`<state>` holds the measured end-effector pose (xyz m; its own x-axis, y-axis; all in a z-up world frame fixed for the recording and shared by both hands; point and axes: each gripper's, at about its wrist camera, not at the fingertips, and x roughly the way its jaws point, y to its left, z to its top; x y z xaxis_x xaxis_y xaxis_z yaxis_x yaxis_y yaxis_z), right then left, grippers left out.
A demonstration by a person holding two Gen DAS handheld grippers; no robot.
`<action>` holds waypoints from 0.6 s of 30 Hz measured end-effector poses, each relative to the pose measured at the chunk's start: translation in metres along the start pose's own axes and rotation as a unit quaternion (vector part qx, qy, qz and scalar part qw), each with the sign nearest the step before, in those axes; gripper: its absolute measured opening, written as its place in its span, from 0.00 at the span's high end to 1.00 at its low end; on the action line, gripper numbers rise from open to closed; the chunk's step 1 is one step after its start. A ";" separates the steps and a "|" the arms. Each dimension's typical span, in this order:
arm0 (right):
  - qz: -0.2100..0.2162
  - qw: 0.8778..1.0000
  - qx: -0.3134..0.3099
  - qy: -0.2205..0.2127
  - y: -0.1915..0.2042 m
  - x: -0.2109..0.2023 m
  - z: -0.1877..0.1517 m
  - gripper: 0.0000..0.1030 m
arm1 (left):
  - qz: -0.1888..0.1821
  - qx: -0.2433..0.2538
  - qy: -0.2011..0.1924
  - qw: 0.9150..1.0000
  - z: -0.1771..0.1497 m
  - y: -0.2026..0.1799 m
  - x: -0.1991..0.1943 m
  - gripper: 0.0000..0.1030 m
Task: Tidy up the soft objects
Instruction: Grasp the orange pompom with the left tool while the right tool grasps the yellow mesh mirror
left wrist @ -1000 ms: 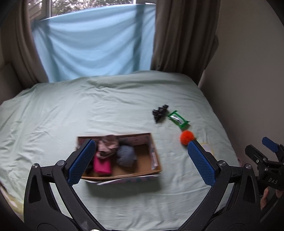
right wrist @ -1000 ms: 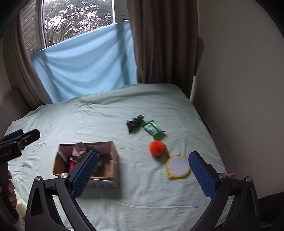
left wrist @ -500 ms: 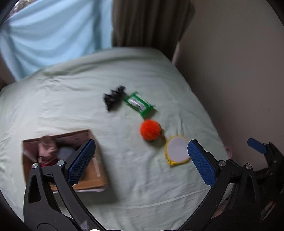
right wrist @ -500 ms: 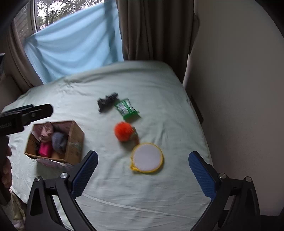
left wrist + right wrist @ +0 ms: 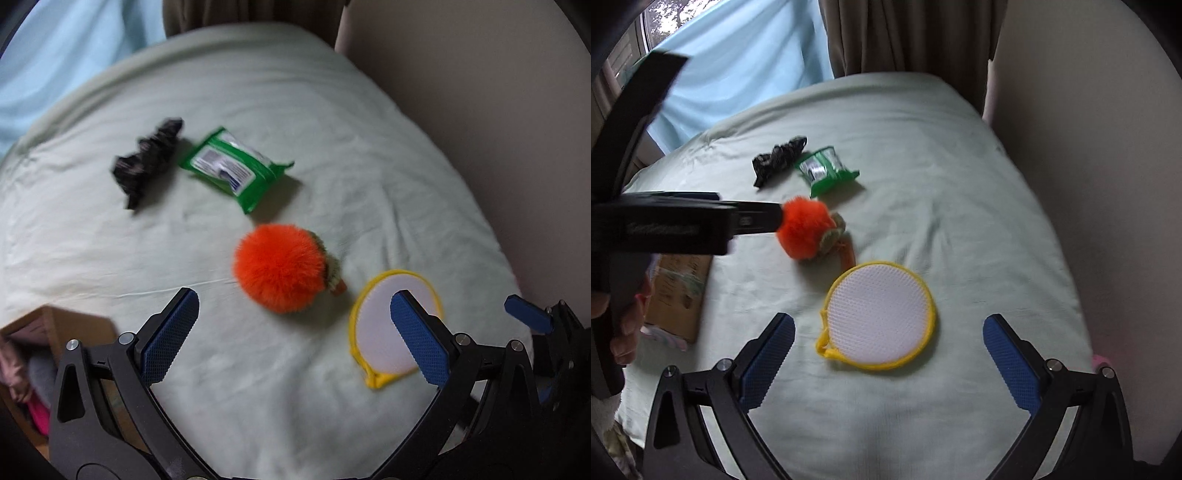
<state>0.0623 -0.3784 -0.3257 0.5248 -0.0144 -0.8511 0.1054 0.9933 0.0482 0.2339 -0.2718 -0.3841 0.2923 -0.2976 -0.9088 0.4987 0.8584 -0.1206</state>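
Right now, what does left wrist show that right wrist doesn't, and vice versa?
Only left wrist: the inside of the cardboard box, with pink and grey soft items in it.

Only right wrist: the window behind the blue sheet, the person's hand on the left gripper's handle, and the yellow-rimmed round pad unobstructed.

Both: the bed, orange pom-pom, green wipes pack, black scrunchie, the pad, and part of the box. The left gripper and right gripper are open and empty.

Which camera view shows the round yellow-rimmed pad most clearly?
The right wrist view: the yellow-rimmed pad lies whole and unobstructed on the bed sheet. In the left wrist view, a blue finger of the left gripper covers part of it.
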 end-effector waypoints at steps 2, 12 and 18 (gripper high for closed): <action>0.002 1.000 -0.002 0.002 0.001 0.019 -0.001 0.01 | 0.000 0.006 0.009 1.000 0.001 -0.001 0.024 0.00; 0.004 1.000 0.001 0.004 0.010 0.079 -0.012 0.02 | 0.010 0.017 0.024 1.000 0.007 0.006 0.078 0.06; -0.007 1.000 0.004 0.010 0.012 0.095 -0.013 0.06 | 0.001 0.020 0.030 0.999 0.010 0.012 0.100 0.23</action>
<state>0.1022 -0.3664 -0.4123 0.5055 -0.0255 -0.8625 0.1191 0.9921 0.0405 0.2768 -0.2953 -0.4722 0.2438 -0.2688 -0.9318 0.5314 0.8407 -0.1035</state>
